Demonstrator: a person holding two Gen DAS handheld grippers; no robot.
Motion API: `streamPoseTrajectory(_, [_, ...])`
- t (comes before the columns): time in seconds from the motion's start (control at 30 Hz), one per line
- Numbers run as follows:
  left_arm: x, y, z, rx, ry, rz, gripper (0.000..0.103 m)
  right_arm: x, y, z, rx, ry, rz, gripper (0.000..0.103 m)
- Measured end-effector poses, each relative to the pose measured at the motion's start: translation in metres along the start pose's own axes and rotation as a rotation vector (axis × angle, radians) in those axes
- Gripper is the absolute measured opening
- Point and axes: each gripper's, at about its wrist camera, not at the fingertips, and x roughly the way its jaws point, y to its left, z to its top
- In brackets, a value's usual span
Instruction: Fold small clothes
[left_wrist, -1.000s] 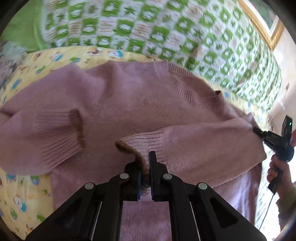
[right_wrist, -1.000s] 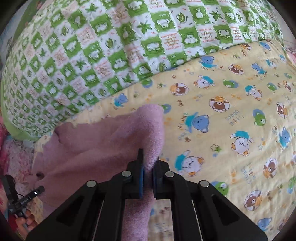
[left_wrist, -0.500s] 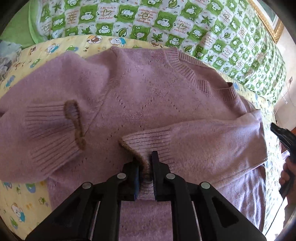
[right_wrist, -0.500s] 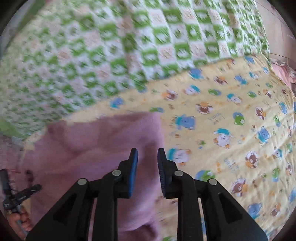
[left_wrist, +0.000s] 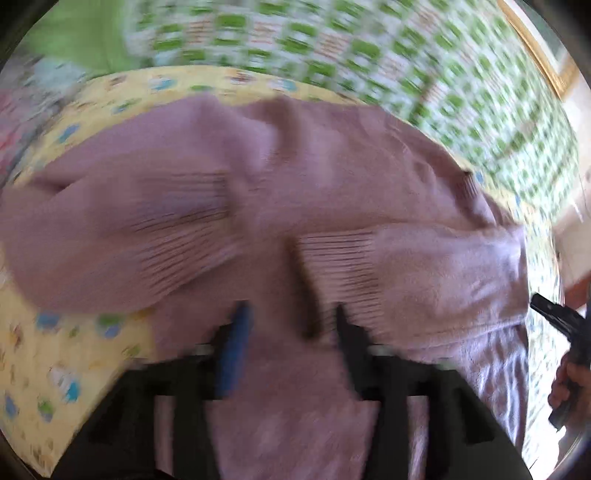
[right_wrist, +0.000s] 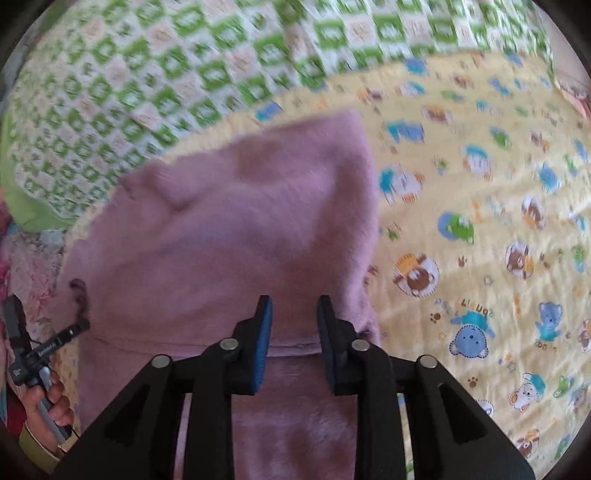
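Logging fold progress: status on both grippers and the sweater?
Left gripper open, sleeve cuff released. Right gripper open over pink sweater. Sweater on yellow sheet. Nothing blocking.

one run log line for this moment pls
left gripper: open | right gripper: open | pink sweater: flat on bed, sleeves folded in

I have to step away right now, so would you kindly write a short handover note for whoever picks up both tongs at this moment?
Left tongs: open, empty, over the right sleeve cuff, which lies folded across the chest.
Right tongs: open, empty, over the sweater's folded right edge.
Things: pink knit sweater lies on the yellow cartoon-print sheet, beside the green checked quilt.
Done: both sleeves are folded inward; the left cuff and right cuff lie on the body.
Left: probably fold the hem up toward the collar, then smooth. The left view is blurred, so check the cuffs first.
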Motion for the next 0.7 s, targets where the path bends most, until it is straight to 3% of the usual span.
streamPoseTrajectory(0.07, [-0.018, 0.024, -0.005, -0.073, -0.033, 0.029, 0.07, -0.007, 0.013, 0.0, -0.007, -0.03, 0.018, 0.043])
streamPoseTrajectory(0.2, [-0.031, 0.074, -0.006, -0.21, -0.018, 0.064, 0.077, -0.007, 0.036, -0.004, -0.022, -0.03, 0.05, 0.044])
streamPoseTrajectory(0.27, [-0.022, 0.1, -0.005, -0.328, 0.046, -0.015, 0.078, -0.001, 0.046, -0.007, -0.027, -0.018, 0.061, 0.044])
streamPoseTrajectory(0.33, [-0.014, 0.127, -0.005, -0.497, 0.069, -0.149, 0.078, 0.004, 0.057, -0.01, -0.039, -0.007, 0.072, 0.044])
streamPoseTrajectory(0.43, [0.0, 0.146, 0.001, -0.63, 0.075, -0.217, 0.075, 0.011, 0.067, -0.016, -0.053, 0.009, 0.081, 0.044])
streamPoseTrajectory(0.47, [0.004, 0.147, 0.004, -0.64, 0.076, -0.215, 0.071, 0.011, 0.07, -0.018, -0.057, 0.015, 0.085, 0.044])
streamPoseTrajectory(0.53, [0.013, 0.148, 0.01, -0.643, 0.072, -0.2, 0.039, 0.012, 0.072, -0.02, -0.065, 0.021, 0.084, 0.044])
streamPoseTrajectory(0.57, [0.015, 0.149, 0.013, -0.638, 0.069, -0.202, 0.013, 0.013, 0.073, -0.021, -0.069, 0.022, 0.08, 0.044])
streamPoseTrajectory(0.7, [-0.006, 0.12, 0.028, -0.525, -0.024, -0.148, 0.009, 0.011, 0.069, -0.022, -0.063, 0.013, 0.065, 0.044])
